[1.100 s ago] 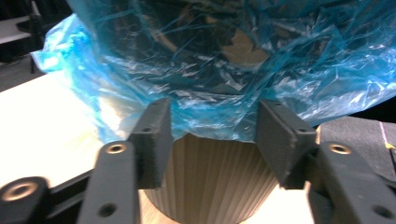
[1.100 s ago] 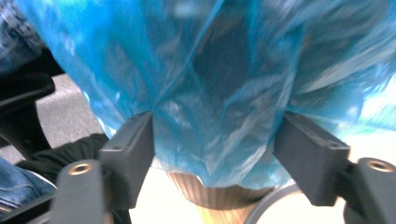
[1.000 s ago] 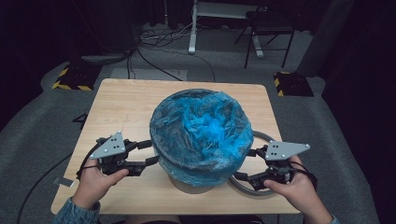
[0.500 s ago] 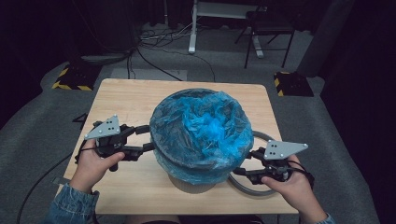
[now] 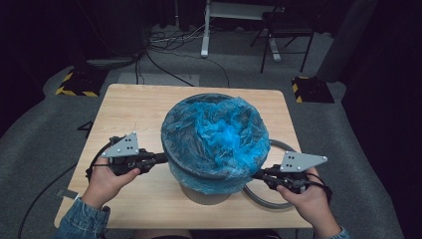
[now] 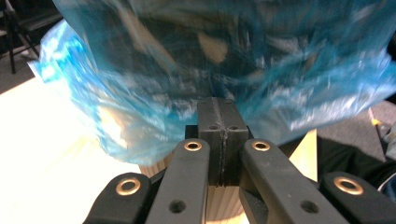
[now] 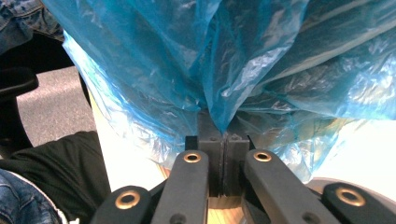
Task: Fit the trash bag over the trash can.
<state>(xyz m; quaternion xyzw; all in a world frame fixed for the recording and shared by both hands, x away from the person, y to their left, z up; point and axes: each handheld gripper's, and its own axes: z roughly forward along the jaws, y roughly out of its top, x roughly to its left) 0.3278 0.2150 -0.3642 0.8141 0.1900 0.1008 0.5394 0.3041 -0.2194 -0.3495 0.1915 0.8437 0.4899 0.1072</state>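
Note:
A round bin (image 5: 205, 195) stands mid-table, lined with a blue plastic bag (image 5: 219, 134) that sags into it and hangs over the rim. At the bin's left side my left gripper (image 5: 160, 158) is shut, its tips against the bag's overhang. In the left gripper view the closed jaws meet the blurred blue bag (image 6: 154, 70) at my left gripper (image 6: 219, 106). My right gripper (image 5: 257, 174) is at the bin's right side, shut on the bag's hem. In the right gripper view a fold of the bag (image 7: 243, 60) runs down into my right gripper (image 7: 223, 133).
The wooden table (image 5: 129, 107) has bare surface behind and left of the bin. A grey ring (image 5: 271, 203) lies on it under the right hand, partly beneath the bin. Floor cables, a chair and hazard-striped blocks sit beyond the table.
The bag was domed up over the bin; now it has sunk inside and its hem sits lower around the rim. The left gripper shifted slightly along the bin's side.

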